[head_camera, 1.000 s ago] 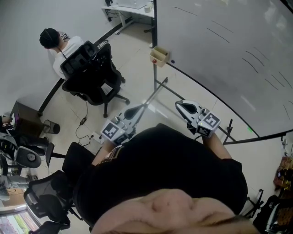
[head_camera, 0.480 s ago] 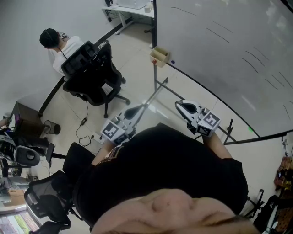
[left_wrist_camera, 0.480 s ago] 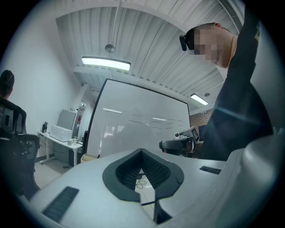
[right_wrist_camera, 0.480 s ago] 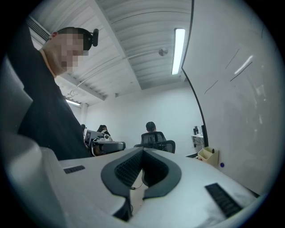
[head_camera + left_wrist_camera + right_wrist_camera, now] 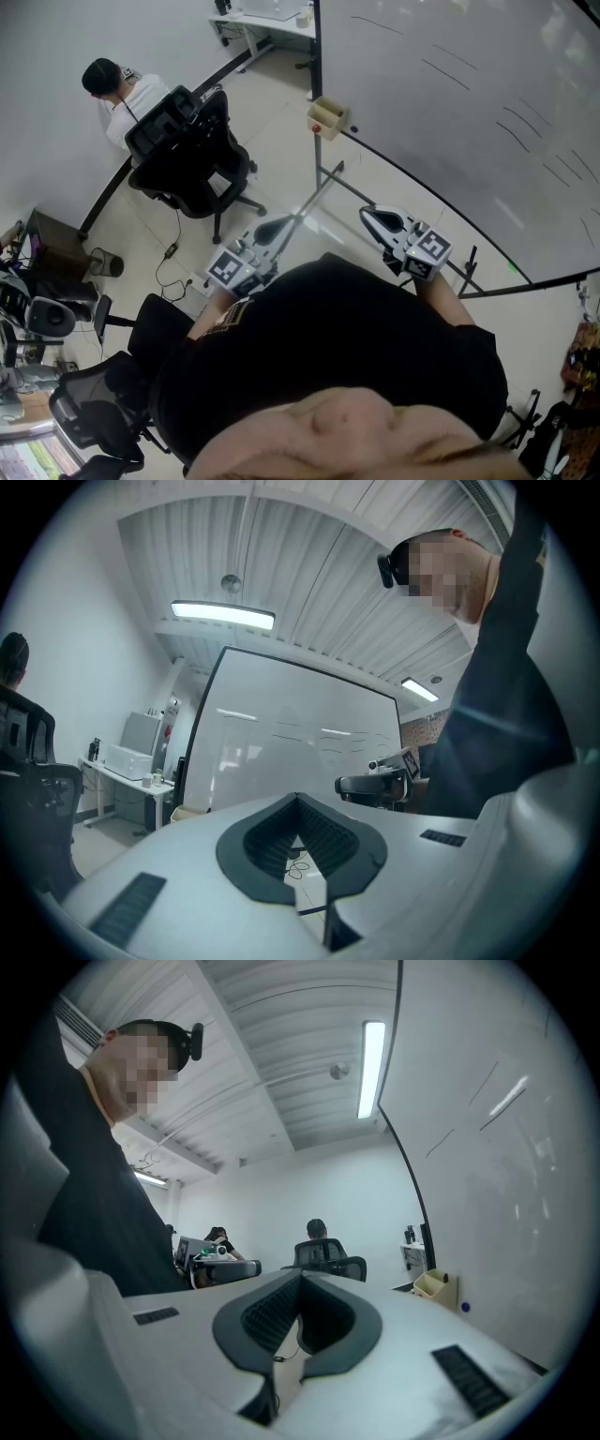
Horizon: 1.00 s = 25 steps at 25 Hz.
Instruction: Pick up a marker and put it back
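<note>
I stand in front of a large whiteboard (image 5: 487,112). A beige holder box (image 5: 328,114) hangs at its lower left corner and shows again in the right gripper view (image 5: 433,1283); I cannot make out any single marker in it. My left gripper (image 5: 272,228) is held level at waist height, shut, with nothing between its black pads (image 5: 298,797). Beside it, my right gripper (image 5: 371,217) is also shut and holds nothing (image 5: 302,1274). Both are well short of the holder. Each gripper shows in the other's view.
A person sits in a black office chair (image 5: 192,155) at the far left. A white desk (image 5: 267,19) stands at the back. More chairs and equipment (image 5: 56,319) crowd the lower left. The whiteboard's stand legs (image 5: 323,187) cross the floor ahead.
</note>
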Available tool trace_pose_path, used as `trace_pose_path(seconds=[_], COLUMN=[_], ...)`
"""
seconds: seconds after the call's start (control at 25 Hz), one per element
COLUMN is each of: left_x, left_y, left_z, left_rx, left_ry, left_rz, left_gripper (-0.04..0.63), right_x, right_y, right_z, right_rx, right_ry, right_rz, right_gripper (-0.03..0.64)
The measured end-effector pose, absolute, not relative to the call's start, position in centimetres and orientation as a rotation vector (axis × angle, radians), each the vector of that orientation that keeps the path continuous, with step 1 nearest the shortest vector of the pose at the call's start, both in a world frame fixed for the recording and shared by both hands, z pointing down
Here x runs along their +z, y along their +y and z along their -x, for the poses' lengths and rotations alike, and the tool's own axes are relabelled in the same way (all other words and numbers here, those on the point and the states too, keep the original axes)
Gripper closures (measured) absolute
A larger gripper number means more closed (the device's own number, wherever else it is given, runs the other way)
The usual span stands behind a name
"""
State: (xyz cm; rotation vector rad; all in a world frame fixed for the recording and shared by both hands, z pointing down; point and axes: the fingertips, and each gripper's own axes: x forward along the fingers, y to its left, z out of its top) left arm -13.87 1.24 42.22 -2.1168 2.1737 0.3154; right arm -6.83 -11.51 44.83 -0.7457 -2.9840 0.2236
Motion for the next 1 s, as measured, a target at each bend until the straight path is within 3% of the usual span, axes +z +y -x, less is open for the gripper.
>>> trace_pose_path(seconds=[1.0], left_x=[42.3], left_y=[0.7], left_z=[14.1], left_rx=[0.321], left_ry=[2.163], left_rz=[2.140], left_gripper=[0.603], right_x=[43.7], right_y=[-12.3], right_z=[6.8], right_rx=[0.228], right_ry=[-3.016], right_rz=[0.696], right_gripper=[0.619])
